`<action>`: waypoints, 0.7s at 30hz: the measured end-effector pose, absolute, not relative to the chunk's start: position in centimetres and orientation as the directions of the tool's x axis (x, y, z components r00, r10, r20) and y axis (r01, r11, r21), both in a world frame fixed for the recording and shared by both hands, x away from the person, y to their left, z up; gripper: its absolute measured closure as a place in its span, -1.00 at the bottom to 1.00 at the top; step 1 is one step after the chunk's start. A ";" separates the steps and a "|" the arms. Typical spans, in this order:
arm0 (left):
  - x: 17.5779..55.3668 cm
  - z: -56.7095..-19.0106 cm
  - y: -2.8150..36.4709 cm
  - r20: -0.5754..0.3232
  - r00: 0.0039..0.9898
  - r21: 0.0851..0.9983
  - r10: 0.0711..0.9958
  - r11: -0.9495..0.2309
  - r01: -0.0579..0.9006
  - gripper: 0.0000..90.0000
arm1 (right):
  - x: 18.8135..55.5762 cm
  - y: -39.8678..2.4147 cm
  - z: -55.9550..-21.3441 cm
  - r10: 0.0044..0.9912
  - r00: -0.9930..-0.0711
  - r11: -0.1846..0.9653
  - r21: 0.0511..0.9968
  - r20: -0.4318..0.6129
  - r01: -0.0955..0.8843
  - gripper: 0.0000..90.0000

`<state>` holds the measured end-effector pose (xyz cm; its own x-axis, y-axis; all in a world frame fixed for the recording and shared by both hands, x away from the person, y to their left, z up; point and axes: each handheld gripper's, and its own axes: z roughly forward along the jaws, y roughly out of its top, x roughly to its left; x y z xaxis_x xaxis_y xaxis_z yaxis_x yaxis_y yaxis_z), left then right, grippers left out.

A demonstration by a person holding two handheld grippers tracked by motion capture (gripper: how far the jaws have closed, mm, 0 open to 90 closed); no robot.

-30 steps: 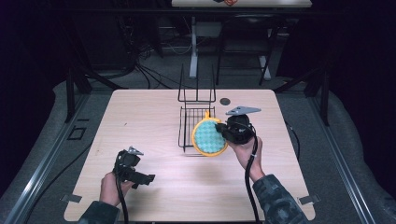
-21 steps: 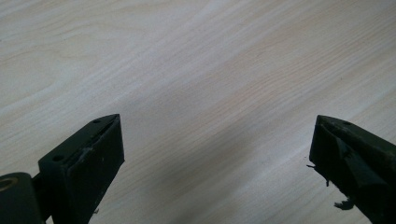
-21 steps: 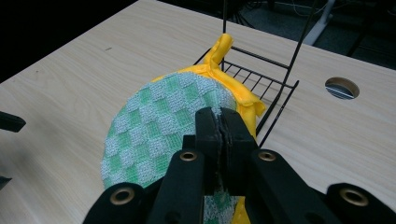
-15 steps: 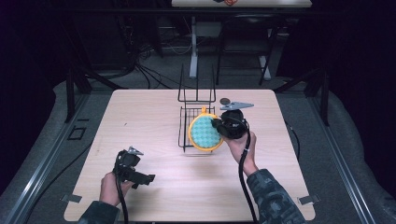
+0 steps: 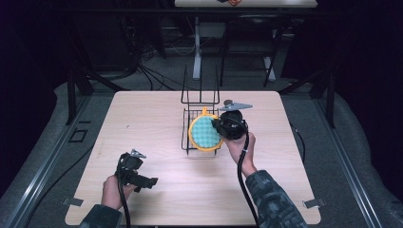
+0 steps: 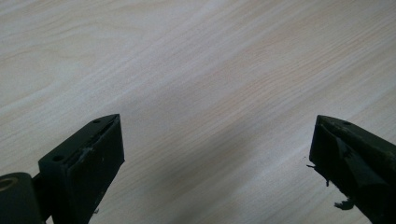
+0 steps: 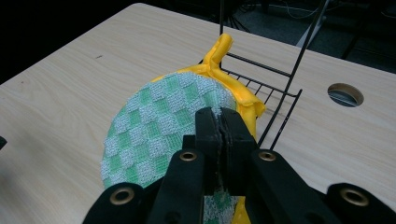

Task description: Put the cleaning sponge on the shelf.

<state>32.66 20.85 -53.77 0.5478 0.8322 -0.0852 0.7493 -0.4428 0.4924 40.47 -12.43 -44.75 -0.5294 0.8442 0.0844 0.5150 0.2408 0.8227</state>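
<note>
A round green-checked pot holder with a yellow rim and loop [image 5: 205, 133] [image 7: 163, 126] hangs over the black wire rack [image 5: 199, 124] [image 7: 280, 93] in the middle of the table. My right gripper [image 5: 219, 129] [image 7: 219, 116] is shut on the pot holder's edge, its jaws pressed together around the cloth. My left gripper [image 5: 151, 182] [image 6: 215, 154] rests low over the bare wood near the table's front left, with its jaws standing wide apart and nothing between them.
The light wooden table [image 5: 142, 118] has a round cable hole [image 5: 228, 101] [image 7: 345, 94] behind the rack. The rack's tall upright wires [image 5: 200, 85] rise at its back. Cables and desk legs lie on the dark floor beyond.
My right gripper has carried the pot holder leftward and a little farther back, over the wire rack. The left gripper has stayed put.
</note>
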 end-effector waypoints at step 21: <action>32.7 -53.8 20.9 -0.086 0.550 0.492 0.831 -0.444 0.749 -0.93 | 42.1 -11.7 -46.9 0.864 -0.487 0.183 0.819 0.130 0.543 0.93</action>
